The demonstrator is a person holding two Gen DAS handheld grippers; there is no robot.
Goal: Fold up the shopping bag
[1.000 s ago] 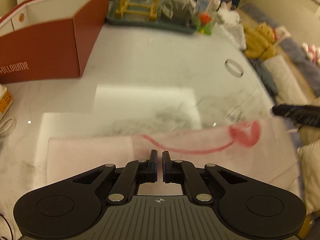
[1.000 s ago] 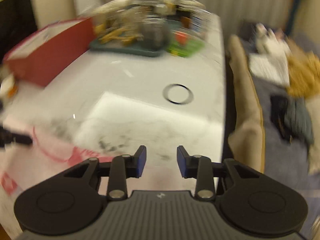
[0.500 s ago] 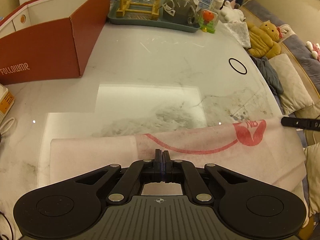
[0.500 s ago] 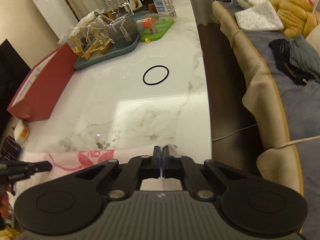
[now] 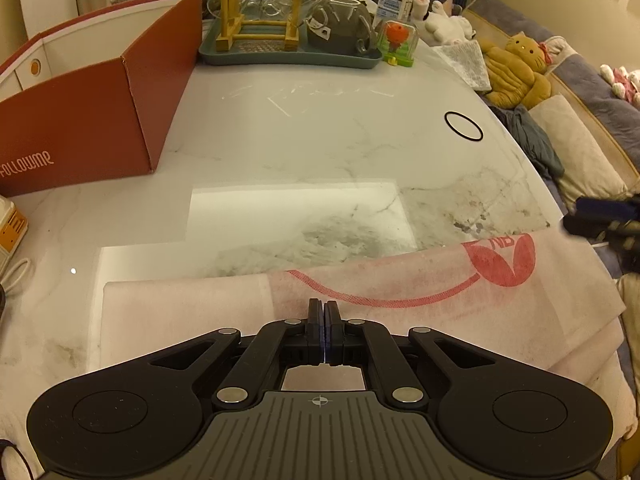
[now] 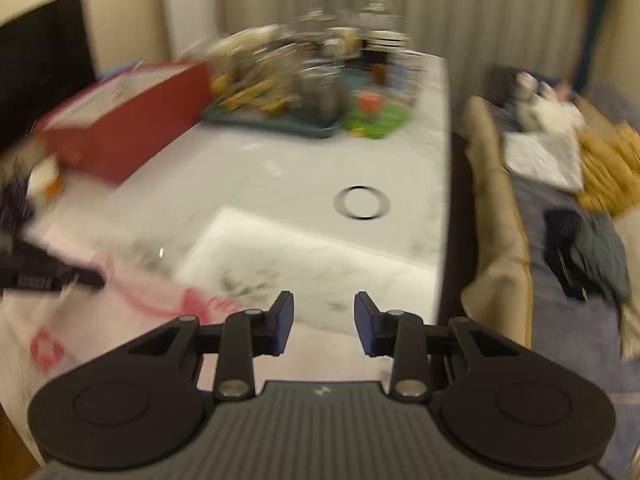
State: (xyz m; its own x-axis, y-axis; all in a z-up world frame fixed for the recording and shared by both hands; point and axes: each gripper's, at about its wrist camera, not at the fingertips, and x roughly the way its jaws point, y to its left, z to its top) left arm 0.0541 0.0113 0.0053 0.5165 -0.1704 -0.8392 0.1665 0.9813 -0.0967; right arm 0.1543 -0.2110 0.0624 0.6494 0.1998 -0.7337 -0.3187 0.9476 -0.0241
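Observation:
The pale pink shopping bag (image 5: 400,292) with a red curved print lies flat and folded lengthwise along the near edge of the white marble table (image 5: 320,140). My left gripper (image 5: 324,312) is shut, its tips pressed on the bag's middle; whether they pinch the fabric I cannot tell. In the blurred right wrist view my right gripper (image 6: 324,320) is open and empty above the bag's right end (image 6: 160,300). The left gripper shows there as a dark bar (image 6: 44,276) at the left. The right gripper shows in the left wrist view (image 5: 604,220) at the far right edge.
A red cardboard box (image 5: 92,112) stands at the back left. A grey tray (image 5: 288,56) with glassware and a wooden rack stands at the back, with a green toy (image 5: 400,44) beside it. A black ring (image 5: 464,126) lies on the table. A sofa (image 6: 560,220) with cushions runs along the right.
My right gripper was shut at the bag's right end half a second ago; now it is open and moving, its view blurred. My left gripper stays shut in place.

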